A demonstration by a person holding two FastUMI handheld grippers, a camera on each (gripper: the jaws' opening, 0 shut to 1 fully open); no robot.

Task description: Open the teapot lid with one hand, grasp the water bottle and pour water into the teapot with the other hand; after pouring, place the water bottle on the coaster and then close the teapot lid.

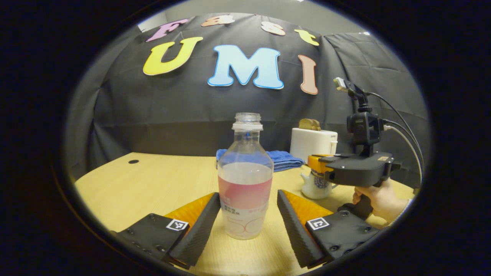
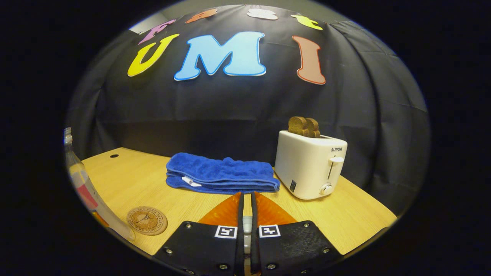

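An uncapped clear water bottle point(image 1: 245, 191) with a pink label stands about half full on the table, between the fingers of my left gripper point(image 1: 247, 196). That gripper is open, with a gap on each side of the bottle. To the right, a hand holds my right gripper point(image 1: 313, 164) right over the small white teapot point(image 1: 315, 188). In the right gripper view the right gripper point(image 2: 246, 198) is shut, and a small pale piece, the teapot lid's knob point(image 2: 247, 224), shows pinched between its fingers. The teapot body is hidden below it. The round coaster point(image 2: 147, 220) lies at lower left, beside the bottle point(image 2: 82, 180).
A folded blue towel point(image 2: 222, 174) lies at the back of the wooden table point(image 2: 345, 214). A white toaster point(image 2: 310, 165) holding toast stands to its right, behind the teapot. The table's right edge runs close to the toaster.
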